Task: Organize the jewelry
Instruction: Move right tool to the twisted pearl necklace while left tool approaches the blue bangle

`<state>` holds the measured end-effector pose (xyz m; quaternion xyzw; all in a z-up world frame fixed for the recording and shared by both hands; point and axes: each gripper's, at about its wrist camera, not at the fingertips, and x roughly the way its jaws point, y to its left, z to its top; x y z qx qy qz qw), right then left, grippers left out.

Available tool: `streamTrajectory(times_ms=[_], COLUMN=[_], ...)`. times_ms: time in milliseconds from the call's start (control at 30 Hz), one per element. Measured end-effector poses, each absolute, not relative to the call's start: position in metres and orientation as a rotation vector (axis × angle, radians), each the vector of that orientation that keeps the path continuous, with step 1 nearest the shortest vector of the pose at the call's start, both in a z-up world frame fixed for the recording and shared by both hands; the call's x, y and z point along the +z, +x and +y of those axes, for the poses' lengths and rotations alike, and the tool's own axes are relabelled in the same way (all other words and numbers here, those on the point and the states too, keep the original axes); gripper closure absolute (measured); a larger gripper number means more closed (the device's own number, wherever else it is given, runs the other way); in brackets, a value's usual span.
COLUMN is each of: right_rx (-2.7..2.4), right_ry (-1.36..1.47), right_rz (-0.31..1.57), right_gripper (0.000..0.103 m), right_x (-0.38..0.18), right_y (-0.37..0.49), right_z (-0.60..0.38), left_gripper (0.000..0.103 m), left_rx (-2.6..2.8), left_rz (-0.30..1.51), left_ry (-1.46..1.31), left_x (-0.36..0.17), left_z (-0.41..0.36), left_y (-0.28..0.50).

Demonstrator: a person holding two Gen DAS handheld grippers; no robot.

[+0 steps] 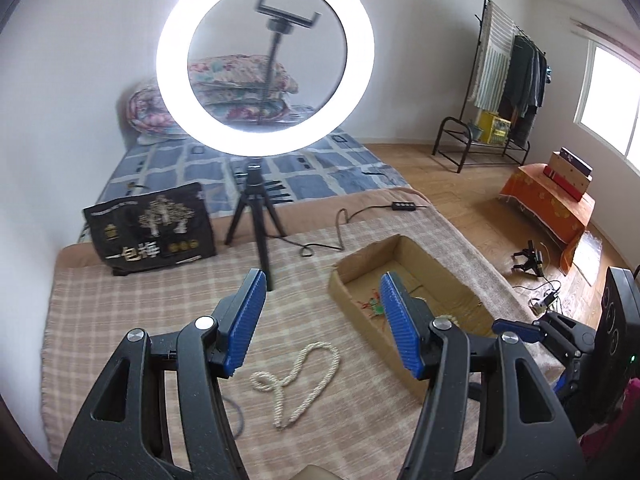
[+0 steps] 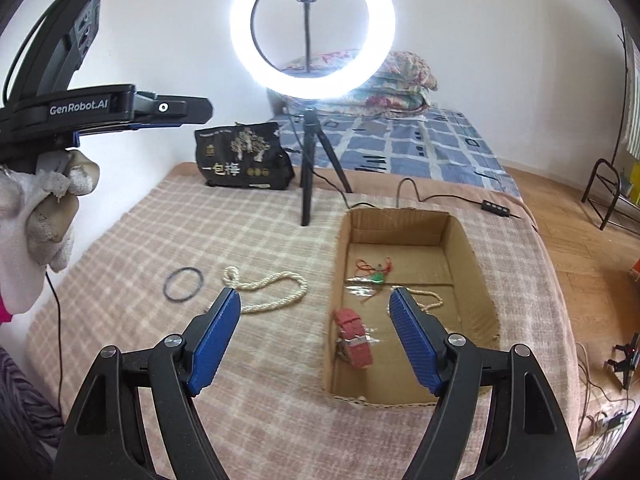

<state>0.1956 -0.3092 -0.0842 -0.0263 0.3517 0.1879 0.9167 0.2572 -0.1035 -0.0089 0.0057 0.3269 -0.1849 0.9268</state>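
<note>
A white pearl necklace [image 1: 296,376] lies looped on the checked blanket, below and between the fingers of my open, empty left gripper [image 1: 322,284]; it also shows in the right wrist view [image 2: 272,290]. A dark bangle [image 2: 183,279] lies left of it. The cardboard box [image 2: 466,240] holds a red watch [image 2: 356,338], a green pendant on red cord [image 2: 376,276] and another pearl strand [image 2: 430,298]. My right gripper [image 2: 316,300] is open and empty, held above the box's left wall. The box also shows in the left wrist view [image 1: 436,264].
A ring light on a black tripod [image 2: 308,152] stands on the blanket behind the box, its cable and remote [image 2: 494,206] trailing right. A black printed bag [image 2: 244,158] sits at the back left. Bedding, a clothes rack [image 1: 508,80] and wood floor lie beyond.
</note>
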Motion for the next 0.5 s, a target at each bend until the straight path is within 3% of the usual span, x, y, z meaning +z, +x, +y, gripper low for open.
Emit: streamTrajectory(times_ms=[500], right_rx=[0.561], right_ry=[-0.102], right_rz=[0.804], right_gripper=[0.026], right_x=[-0.099], right_y=[0.203], right_z=[-0.243], left_gripper=[0.042], left_rx=[-0.233], left_rz=[0.792], left_ry=[-0.011], left_x=[-0.063], left_z=[0.007], left_y=[0.238])
